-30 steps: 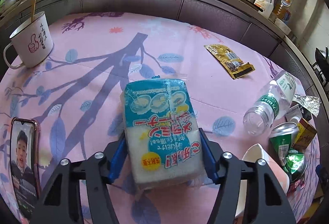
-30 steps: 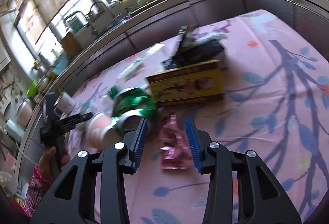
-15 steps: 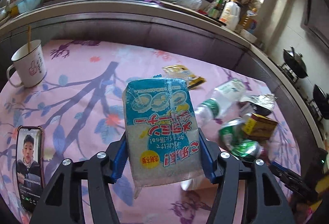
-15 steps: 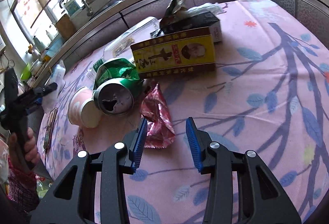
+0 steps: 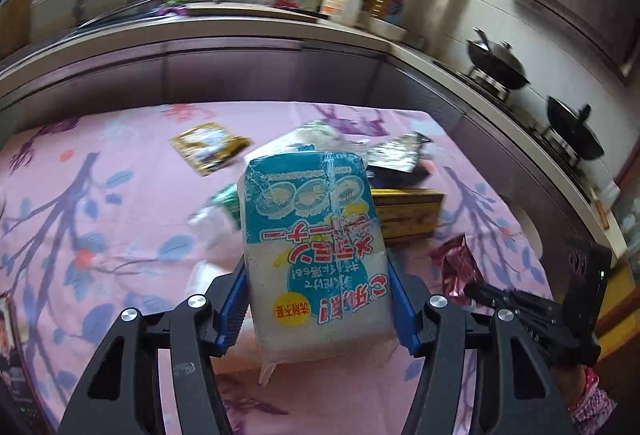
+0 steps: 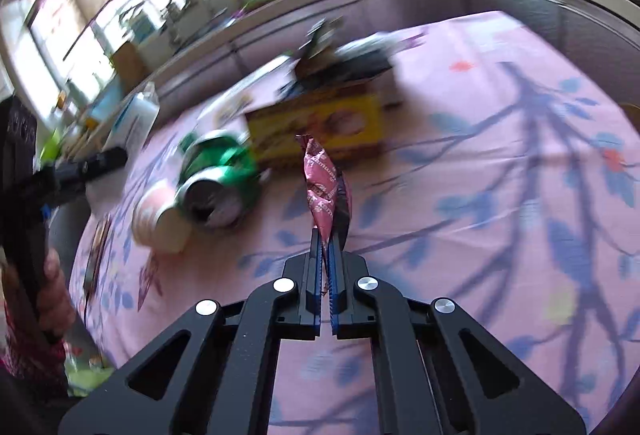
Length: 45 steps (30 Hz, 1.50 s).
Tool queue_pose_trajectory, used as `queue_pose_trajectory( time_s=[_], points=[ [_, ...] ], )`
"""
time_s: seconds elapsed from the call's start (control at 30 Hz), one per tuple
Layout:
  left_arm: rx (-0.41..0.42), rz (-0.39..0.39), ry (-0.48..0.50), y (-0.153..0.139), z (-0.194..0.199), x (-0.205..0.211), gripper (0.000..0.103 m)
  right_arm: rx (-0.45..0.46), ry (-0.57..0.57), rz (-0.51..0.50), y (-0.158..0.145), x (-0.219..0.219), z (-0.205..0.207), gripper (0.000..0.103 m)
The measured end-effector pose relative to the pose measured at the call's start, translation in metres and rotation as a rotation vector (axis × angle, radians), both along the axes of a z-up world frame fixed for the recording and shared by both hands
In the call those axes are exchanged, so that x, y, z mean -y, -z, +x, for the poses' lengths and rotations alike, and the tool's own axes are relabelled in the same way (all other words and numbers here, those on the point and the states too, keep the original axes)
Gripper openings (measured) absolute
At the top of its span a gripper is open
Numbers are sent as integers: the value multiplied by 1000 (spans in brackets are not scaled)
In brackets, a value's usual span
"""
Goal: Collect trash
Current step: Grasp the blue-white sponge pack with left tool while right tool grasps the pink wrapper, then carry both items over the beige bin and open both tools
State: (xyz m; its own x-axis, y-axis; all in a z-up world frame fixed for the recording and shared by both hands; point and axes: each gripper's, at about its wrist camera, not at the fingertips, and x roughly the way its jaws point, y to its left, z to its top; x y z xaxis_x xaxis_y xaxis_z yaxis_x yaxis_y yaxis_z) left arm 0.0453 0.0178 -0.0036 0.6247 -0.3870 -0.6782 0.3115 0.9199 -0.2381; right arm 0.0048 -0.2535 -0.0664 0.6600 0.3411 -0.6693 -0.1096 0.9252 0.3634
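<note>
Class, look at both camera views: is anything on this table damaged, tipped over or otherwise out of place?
Yes. A green can lies on its side, dented, against a tipped paper cup on the pink tablecloth. Beside them, a yellow box and an open wrapper lie loose.

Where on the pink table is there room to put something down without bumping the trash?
The cloth to the right of the yellow box is bare, out to the table's far edge. The near strip under the right gripper is bare too. It is crowded left of there: green can, pink cup and box lie bunched together.
</note>
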Motion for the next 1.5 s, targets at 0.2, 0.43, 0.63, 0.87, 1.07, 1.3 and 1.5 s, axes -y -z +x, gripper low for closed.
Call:
queue_pose_trajectory(
  time_s=[0.2, 0.43, 0.63, 0.87, 1.07, 1.3, 1.5],
  points=[
    [4, 24, 130, -4, 2, 63, 61, 31, 131, 24, -9, 58, -11, 3],
    [7, 71, 280, -7, 2, 144, 61, 68, 257, 48, -8, 121, -27, 3],
    [17, 102, 452, -10, 11, 240, 61, 88, 382, 105, -3, 189, -39, 3],
    [-33, 97, 628, 1, 34, 359, 63, 79, 554, 159, 7, 285, -46, 3],
    [-72, 88, 719, 23, 54, 452, 87, 42, 641, 153, 22, 343, -32, 7],
    [-143, 89, 621, 37, 84, 472, 93, 67, 711, 144, 25, 358, -34, 45],
    [-40, 40, 538, 6, 73, 419, 93, 131, 692, 185, 8, 336, -50, 45]
  ],
)
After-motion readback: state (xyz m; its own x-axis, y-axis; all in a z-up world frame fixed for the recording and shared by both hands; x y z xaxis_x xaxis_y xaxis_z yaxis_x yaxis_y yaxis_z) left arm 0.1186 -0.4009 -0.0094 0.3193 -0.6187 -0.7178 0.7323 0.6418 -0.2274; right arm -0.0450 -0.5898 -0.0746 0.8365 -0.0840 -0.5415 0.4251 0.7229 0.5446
